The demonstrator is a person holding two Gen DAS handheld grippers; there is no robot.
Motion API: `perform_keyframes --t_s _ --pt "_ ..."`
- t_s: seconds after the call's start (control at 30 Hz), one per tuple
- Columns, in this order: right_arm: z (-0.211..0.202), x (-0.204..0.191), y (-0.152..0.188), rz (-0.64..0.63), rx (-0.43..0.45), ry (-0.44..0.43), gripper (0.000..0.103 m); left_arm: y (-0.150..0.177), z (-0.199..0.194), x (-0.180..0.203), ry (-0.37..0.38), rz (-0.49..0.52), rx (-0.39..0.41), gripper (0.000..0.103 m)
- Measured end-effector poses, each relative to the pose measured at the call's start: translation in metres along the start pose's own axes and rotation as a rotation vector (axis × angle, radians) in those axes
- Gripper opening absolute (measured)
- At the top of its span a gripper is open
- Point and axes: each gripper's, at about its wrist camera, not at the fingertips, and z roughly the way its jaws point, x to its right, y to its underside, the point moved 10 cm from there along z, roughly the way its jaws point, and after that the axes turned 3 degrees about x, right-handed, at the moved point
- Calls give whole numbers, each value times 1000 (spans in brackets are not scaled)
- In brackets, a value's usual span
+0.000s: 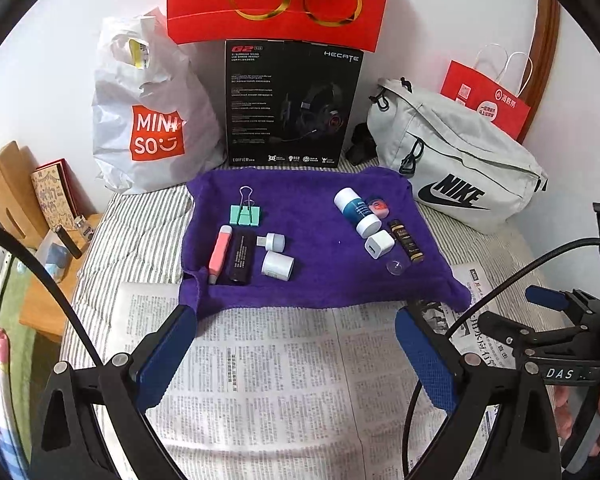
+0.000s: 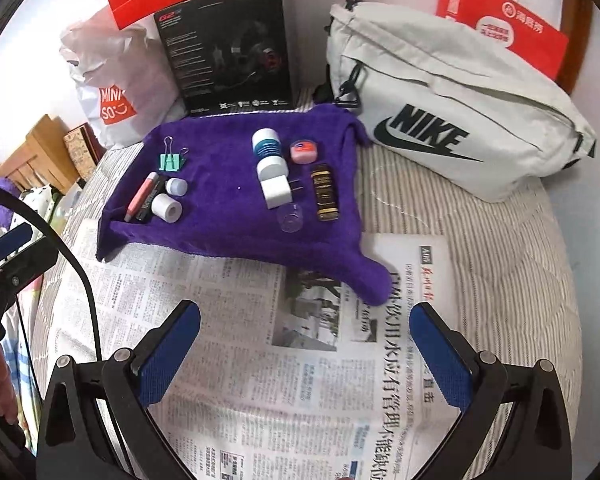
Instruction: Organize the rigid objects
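A purple towel [image 1: 312,280] [image 2: 236,236] lies on the bed and bears two groups of small objects. On its left are a green binder clip [image 1: 245,214], a pink pen-like tube [image 1: 219,253], a black stick [image 1: 241,256] and two white caps [image 1: 277,265]. On its right are a white-and-blue bottle [image 1: 356,210], a pink round tin [image 2: 304,151], a white charger plug [image 1: 378,244], a dark gold-labelled tube [image 2: 325,192] and a clear cap [image 2: 290,217]. My left gripper [image 1: 296,316] and right gripper [image 2: 305,312] are both open and empty, over newspaper in front of the towel.
Newspaper [image 1: 284,380] covers the striped bedding near me. Behind the towel stand a white Miniso bag [image 1: 148,120], a black headset box [image 1: 292,104], a red gift bag [image 1: 280,0], a grey Nike bag [image 2: 452,100] and a red paper bag [image 2: 500,28]. A wooden side table [image 1: 16,192] is at left.
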Motion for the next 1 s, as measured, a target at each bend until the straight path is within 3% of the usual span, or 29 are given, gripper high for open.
perform_keyframes --t_s 1.0 --pt "-27 2 4 9 36 16 103 10 -13 -2 -47 19 -14 100"
